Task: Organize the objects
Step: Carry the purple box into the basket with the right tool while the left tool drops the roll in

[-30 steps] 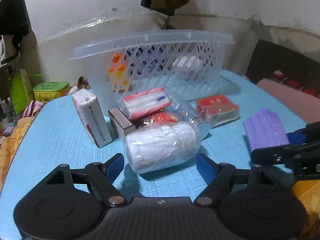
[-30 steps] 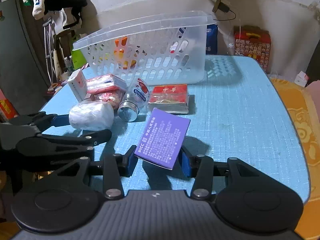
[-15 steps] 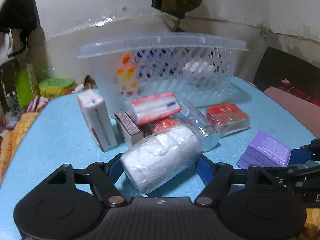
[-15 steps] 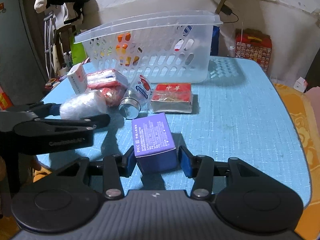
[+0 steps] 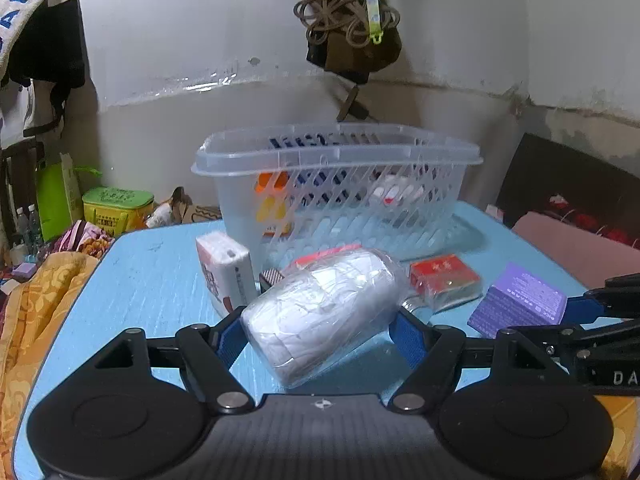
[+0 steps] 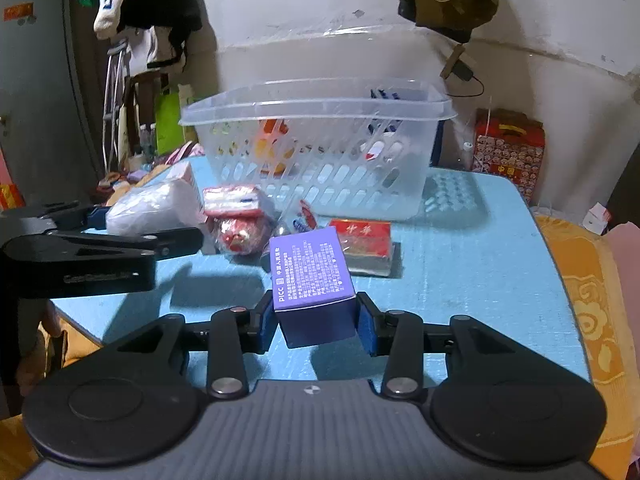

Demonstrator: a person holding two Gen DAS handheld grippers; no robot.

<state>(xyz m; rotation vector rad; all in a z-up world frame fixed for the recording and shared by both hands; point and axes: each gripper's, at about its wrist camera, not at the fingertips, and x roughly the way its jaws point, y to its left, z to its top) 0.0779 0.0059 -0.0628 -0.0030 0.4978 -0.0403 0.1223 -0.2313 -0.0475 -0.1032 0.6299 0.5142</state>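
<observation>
My left gripper (image 5: 320, 336) is shut on a white plastic-wrapped roll (image 5: 320, 312) and holds it above the blue table (image 5: 152, 280). The roll also shows in the right wrist view (image 6: 152, 208). My right gripper (image 6: 316, 324) is shut on a purple box (image 6: 310, 272), lifted off the table; it also shows in the left wrist view (image 5: 516, 300). A clear plastic basket (image 5: 336, 188) with several items inside stands at the back of the table. It also shows in the right wrist view (image 6: 320, 148).
In front of the basket lie a red flat box (image 6: 364, 240), a red-and-white pack (image 6: 236, 200), a red wrapped item (image 6: 236, 236), a small bottle (image 6: 300, 216) and a white carton (image 5: 224, 276). A red gift box (image 6: 508, 148) stands beyond the table's far right.
Both grippers have risen with their loads. The white roll has left the table in the left gripper. The purple box has lifted and turned flat in the right gripper.
</observation>
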